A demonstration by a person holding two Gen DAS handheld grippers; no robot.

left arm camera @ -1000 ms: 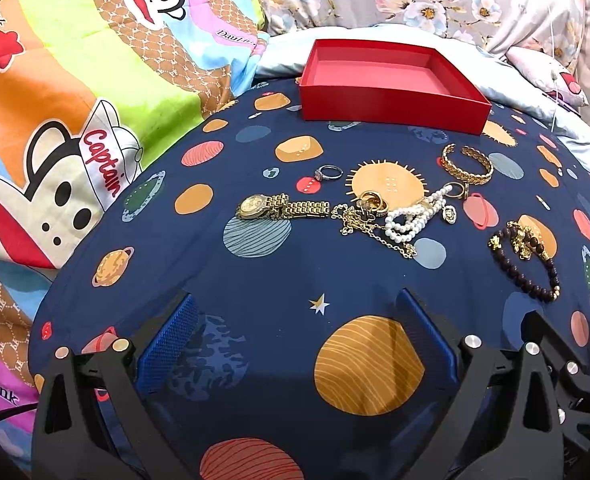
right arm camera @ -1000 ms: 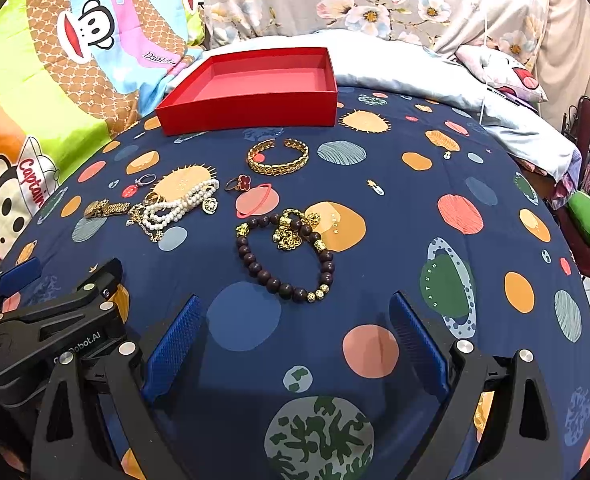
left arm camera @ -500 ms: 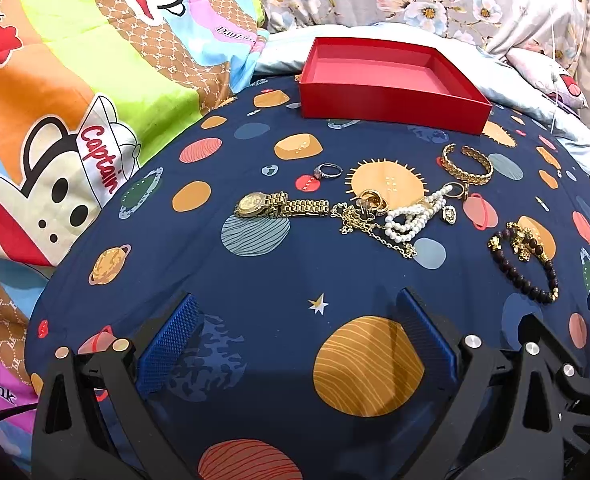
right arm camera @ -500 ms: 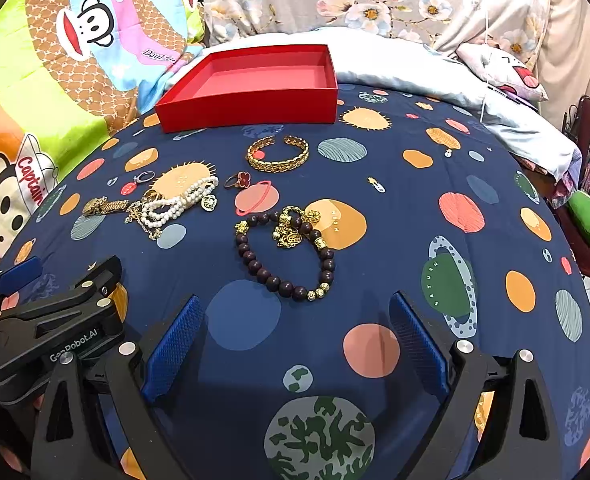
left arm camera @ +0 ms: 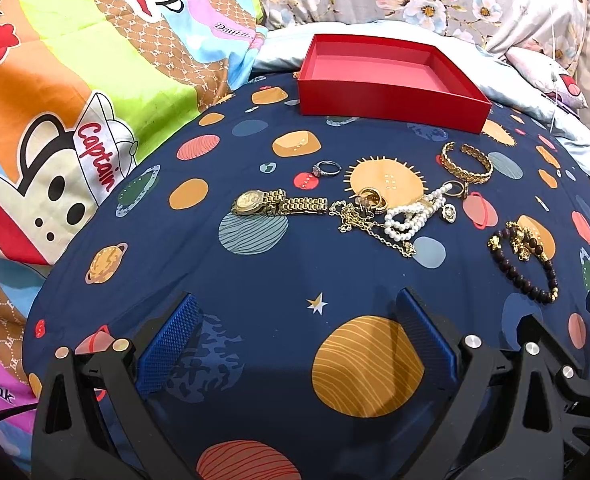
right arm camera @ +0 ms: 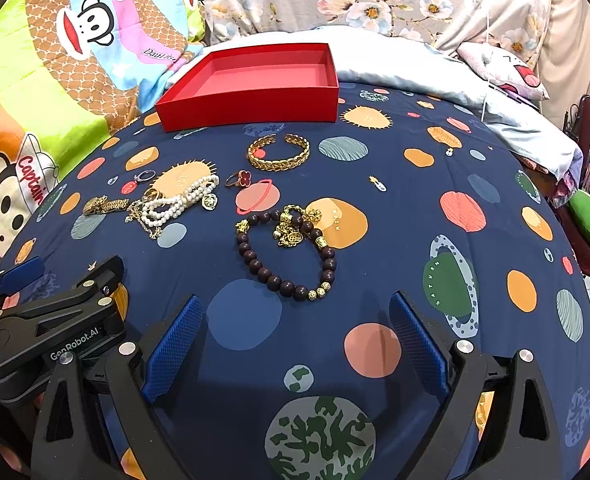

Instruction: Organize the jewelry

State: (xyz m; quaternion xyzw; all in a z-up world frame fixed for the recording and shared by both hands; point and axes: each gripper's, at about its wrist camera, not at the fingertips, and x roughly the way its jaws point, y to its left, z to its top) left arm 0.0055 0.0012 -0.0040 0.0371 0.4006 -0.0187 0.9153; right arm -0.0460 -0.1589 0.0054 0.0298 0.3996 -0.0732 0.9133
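While box (left arm camera: 391, 98) sits red, jewelry (left arm camera: 407, 216) glints gold & pearl.

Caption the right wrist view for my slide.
Open right gripper hovers before dark wooden bead bracelet; empty red cardboard box beyond.

Left gripper (left arm camera: 295, 334): matte black angular frame with triangular cut-outs; two fingers (left arm camera: 169, 338) faced with blue cross-hatched pads; round silver and brass-toned screw heads at the finger pivots; a thin black cable at the lower left edge. Right gripper (right arm camera: 295, 334): same black frame, blue textured pads, silver screws. White "GenRobot.AI" lettering shows on the left unit's black body in the right wrist view
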